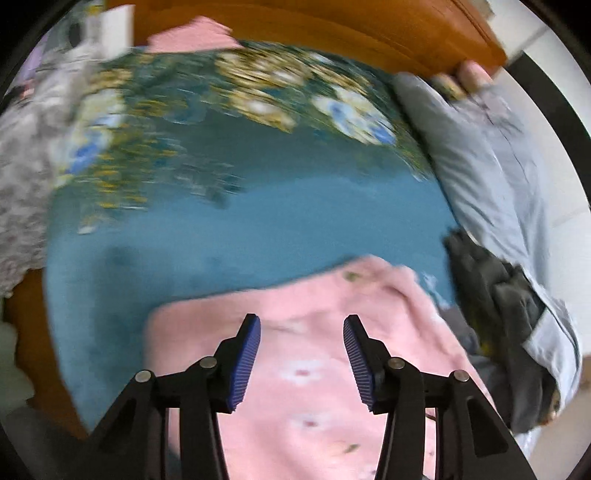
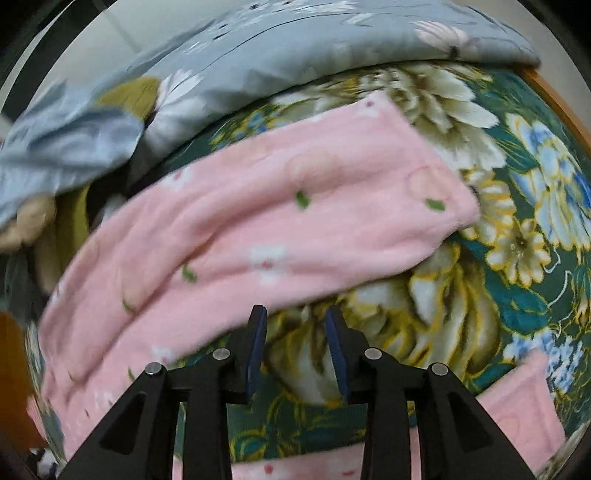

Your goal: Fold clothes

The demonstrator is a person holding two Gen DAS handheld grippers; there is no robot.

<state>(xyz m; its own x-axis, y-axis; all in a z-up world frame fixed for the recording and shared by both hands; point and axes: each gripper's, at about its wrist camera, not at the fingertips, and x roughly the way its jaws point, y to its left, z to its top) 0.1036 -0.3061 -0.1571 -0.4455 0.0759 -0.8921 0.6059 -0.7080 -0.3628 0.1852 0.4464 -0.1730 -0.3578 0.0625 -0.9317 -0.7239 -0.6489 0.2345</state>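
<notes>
While both views are blurred, the left claw (image 1: 301,363) hangs spread and empty over the near part of the pink garment (image 1: 314,369) on the teal floral bedspread (image 1: 240,221); the right claw (image 2: 296,354) is also spread, gripping nothing, its pink sleeve (image 2: 280,218) stretching far-right, grey bedding (image 2: 295,48) beyond.

A bed covered by a teal, flower-printed blanket (image 1: 229,206) is seen, backed by an orange-brown wooden headboard (image 1: 332,26). A grey-blue floral pillow (image 1: 476,155) is laid beside the headboard, with a white wall (image 1: 554,110) beyond it.
</notes>
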